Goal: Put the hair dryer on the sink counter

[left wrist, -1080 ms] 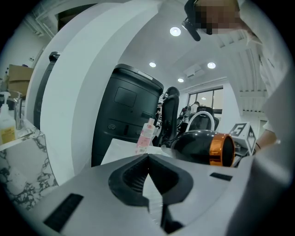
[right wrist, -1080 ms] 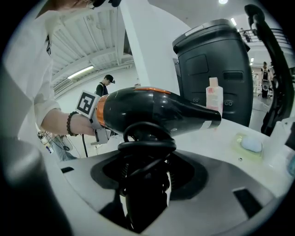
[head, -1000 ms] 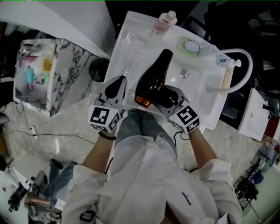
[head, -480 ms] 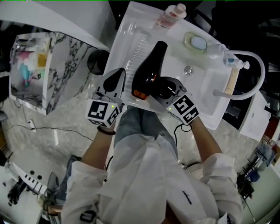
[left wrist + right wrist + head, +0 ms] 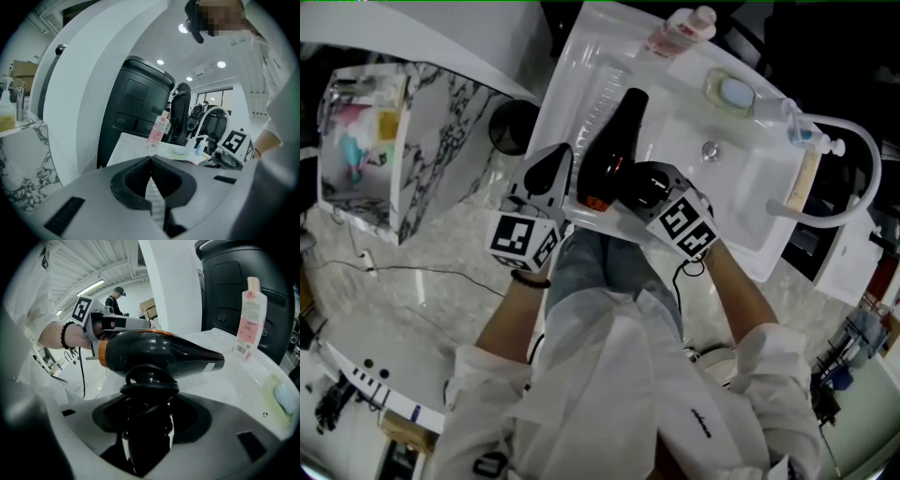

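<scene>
Far left we've got a clear box [image 5: 370,82] on a marble-look stand [image 5: 441,164]. It's stuffed with teal, yellow and pink bits we can't identify. Next over is a dark round bin [image 5: 514,127], too dark inside to read. On the white sink counter [image 5: 567,70] a soap dish [image 5: 712,86] holds a pale blue soap [image 5: 736,94].

Hands: the left gripper [image 5: 562,157] is at the counter's near edge, pointing roughly level, jaws pressed together on nothing. The right gripper [image 5: 642,187] tips downward, clamped on the handle of the black hair dryer [image 5: 614,141], which has its cord looped around it. The dryer is over the counter's ribbed part, nozzle pointing toward the pink bottle [image 5: 684,28]. We can't tell if it touches down.
</scene>
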A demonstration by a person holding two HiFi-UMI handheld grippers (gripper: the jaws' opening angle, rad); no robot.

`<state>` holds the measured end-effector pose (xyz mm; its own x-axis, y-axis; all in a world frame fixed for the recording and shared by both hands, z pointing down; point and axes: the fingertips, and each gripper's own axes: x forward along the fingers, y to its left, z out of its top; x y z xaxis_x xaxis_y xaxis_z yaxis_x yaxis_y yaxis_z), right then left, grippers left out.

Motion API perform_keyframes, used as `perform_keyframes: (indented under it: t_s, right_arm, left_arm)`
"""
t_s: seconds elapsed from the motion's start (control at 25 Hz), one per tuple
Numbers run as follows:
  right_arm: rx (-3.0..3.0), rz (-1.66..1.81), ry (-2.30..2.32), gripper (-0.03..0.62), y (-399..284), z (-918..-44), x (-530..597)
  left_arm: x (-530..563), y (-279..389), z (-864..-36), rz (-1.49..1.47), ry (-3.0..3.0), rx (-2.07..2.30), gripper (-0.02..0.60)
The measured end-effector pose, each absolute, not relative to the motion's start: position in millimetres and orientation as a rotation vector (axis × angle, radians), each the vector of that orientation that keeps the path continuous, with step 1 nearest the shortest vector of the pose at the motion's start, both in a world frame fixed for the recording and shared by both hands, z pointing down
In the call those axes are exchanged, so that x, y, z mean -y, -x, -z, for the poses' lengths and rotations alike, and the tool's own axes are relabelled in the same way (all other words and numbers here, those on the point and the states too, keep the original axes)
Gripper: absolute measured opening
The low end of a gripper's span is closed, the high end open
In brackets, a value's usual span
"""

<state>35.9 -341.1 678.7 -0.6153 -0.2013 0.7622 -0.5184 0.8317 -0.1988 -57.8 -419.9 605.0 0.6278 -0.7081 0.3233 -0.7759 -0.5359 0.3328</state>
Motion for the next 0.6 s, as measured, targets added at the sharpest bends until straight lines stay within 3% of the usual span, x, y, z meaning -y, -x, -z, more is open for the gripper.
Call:
perform_keyframes:
  t_s: [0.6]
  right_arm:
    - [2.161,-0.5,-0.485,0.264,-25,-705,353]
  left_arm:
    - [421,69,-610,-0.192,-2.4,1.171,0.023]
